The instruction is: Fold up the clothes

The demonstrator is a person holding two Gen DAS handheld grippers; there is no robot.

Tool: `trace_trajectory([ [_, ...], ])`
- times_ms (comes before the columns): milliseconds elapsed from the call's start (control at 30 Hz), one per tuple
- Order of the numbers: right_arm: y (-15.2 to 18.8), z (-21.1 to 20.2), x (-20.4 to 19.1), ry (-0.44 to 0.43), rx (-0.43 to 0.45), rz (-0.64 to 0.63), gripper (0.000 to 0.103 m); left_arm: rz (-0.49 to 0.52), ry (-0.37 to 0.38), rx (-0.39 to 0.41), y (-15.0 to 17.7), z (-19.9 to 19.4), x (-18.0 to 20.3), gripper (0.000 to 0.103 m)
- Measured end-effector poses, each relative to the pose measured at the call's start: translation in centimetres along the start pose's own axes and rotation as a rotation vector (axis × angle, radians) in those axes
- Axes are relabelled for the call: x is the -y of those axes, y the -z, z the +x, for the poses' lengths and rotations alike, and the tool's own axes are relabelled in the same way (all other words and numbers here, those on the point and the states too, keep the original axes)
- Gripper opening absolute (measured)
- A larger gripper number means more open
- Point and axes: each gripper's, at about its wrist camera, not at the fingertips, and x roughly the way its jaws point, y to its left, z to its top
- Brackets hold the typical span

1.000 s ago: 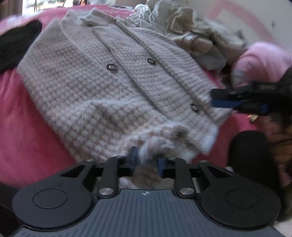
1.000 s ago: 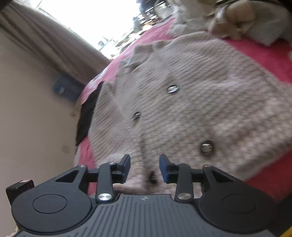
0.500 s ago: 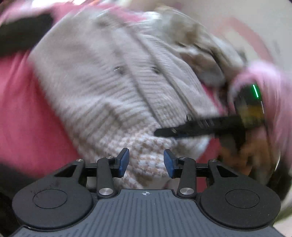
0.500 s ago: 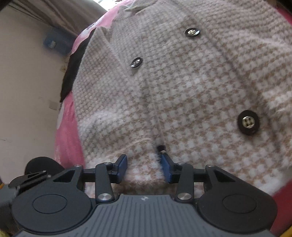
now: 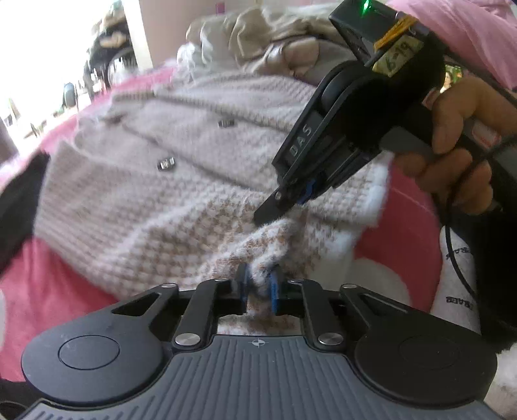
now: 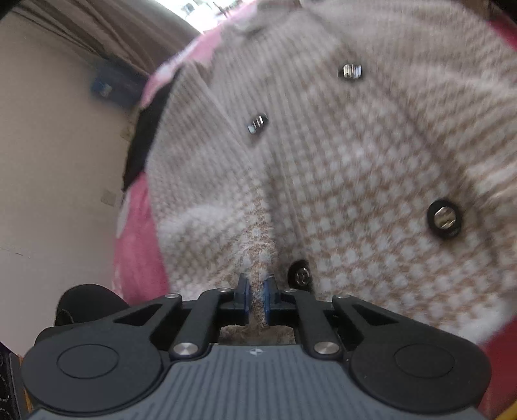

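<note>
A beige and white houndstooth knit cardigan (image 5: pixel 155 206) with dark buttons lies spread on a pink-red bed cover (image 5: pixel 45 290). My left gripper (image 5: pixel 258 286) is at its near hem, jaws closing, with a raised fold of the knit pinched between the blue pads. In the left wrist view the right gripper (image 5: pixel 284 206) comes down from the upper right, held by a hand (image 5: pixel 458 135), its tips in the hem further right. In its own view the right gripper (image 6: pixel 257 297) is closing its jaws on a ridge of the cardigan (image 6: pixel 355 155) beside a button (image 6: pixel 300 276).
A heap of light clothes (image 5: pixel 274 42) lies behind the cardigan. A black garment (image 5: pixel 16 200) lies at its left side, seen too as the black garment (image 6: pixel 145 139). A pink sleeve (image 5: pixel 468 29) is at the upper right. A pale wall (image 6: pixel 48 168) borders the bed.
Both grippers went from open over the hem to pinching the knit. The left one rolled and shifted, and the right gripper came in close beside it.
</note>
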Motion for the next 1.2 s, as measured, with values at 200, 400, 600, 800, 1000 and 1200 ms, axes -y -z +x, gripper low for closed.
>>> trace_trajectory([
  [200,1.4,-1.0,-0.3,0.065,0.014,-0.047,0.009,0.026,0.060,-0.008,0.0,0.4,0.8,0.009],
  [400,2.0,-1.0,-0.7,0.076,0.020,-0.043,0.009,0.054,0.095,-0.022,0.4,0.3,1.0,0.009],
  [600,2.7,1.7,-0.7,0.116,-0.036,-0.060,0.010,0.080,0.126,-0.091,1.1,1.6,0.5,0.009],
  [800,2.7,0.8,-1.8,0.172,-0.056,-0.150,0.026,0.047,0.219,-0.113,1.0,0.2,-0.4,0.018],
  [1000,1.6,-3.8,-3.3,0.186,0.070,-0.256,0.024,-0.095,0.255,-0.033,-0.3,-2.4,-4.1,0.022],
  [1200,-0.6,0.0,-6.3,0.161,0.095,-0.329,0.022,-0.146,0.100,-0.071,-2.1,2.8,-5.9,0.023],
])
